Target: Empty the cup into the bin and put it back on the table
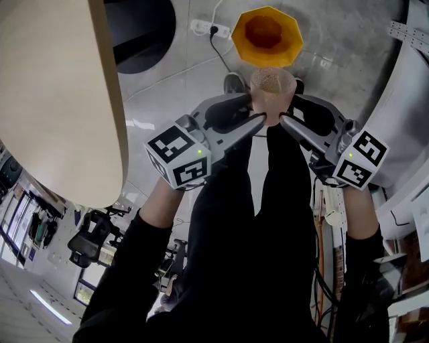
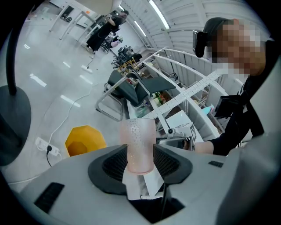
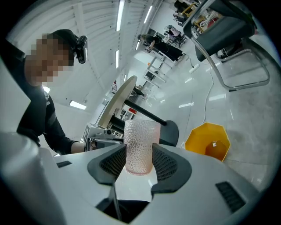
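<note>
**Two Grippers Holding One Pink Cup in the Air Near the Yellow Bin**

The left gripper (image 1: pixel 257 112) and the right gripper (image 1: pixel 290 112) are both clamping the same cup (image 1: pixel 271 84), one from each side, with their tips facing each other. In each gripper view the ribbed pads are pressing against the cup's dimpled pink wall. The jaws are standing partly apart, only as wide as the cup, with nothing else between them. The cup is hanging upright in the air, off the table, in front of the person's black trousers (image 1: pixel 268 221). Whether anything is lying inside it I cannot tell.

The bin (image 1: pixel 267 35) is sitting on the floor (image 1: pixel 348 40), yellow and many-sided, with its mouth facing up. In the head view it is showing just above the cup's rim. The right gripper view is showing a small pale scrap (image 3: pixel 214 144) lying at the bottom of the bin. Near the bin a white power strip (image 1: pixel 209 29) is lying on the floor, and a dark cable (image 1: pixel 220 48) is trailing from it.

The floor is pale grey and polished, and it is reflecting the light strips (image 2: pixel 157 13) running along the white ceiling. The table (image 1: pixel 60 100) is filling the head view's left side with a bare beige top and a rounded edge, well apart from the cup. Its dark round base (image 1: pixel 144 33) is resting on the floor. In the left gripper view a grey chair (image 2: pixel 131 88) on a metal frame is standing beyond the bin, beside a white perforated rail (image 2: pixel 193 91).
</note>
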Demonstrator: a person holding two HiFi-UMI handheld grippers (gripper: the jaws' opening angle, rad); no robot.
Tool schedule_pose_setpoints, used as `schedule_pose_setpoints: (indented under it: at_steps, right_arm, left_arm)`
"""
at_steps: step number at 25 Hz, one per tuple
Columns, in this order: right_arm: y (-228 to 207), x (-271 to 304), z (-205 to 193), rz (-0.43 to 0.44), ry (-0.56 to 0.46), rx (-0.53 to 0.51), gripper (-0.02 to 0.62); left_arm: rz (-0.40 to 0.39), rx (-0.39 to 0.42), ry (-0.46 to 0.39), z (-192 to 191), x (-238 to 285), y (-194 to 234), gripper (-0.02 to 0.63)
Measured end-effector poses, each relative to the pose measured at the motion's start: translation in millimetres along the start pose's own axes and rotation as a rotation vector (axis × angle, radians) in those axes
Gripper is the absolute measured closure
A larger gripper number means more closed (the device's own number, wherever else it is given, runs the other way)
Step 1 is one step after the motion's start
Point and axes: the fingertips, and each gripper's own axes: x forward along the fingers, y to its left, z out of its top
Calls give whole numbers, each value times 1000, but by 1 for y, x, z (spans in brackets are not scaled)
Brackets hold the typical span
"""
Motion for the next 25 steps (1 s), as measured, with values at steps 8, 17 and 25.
schedule_pose_setpoints:
  at_steps: [8,17,25]
  right_arm:
    - [-2,-1,-1,0,8,41,408]
    - [-1,-1,-1,3,17,88,408]
    - [-8,0,-10,-14,78,118,408]
  left_arm:
    - [1,-13,-2,-1,1,0,422]
    - [9,-73,-24,-3,-1,-1,422]
    - [16,-111,30,-13,4,5,422]
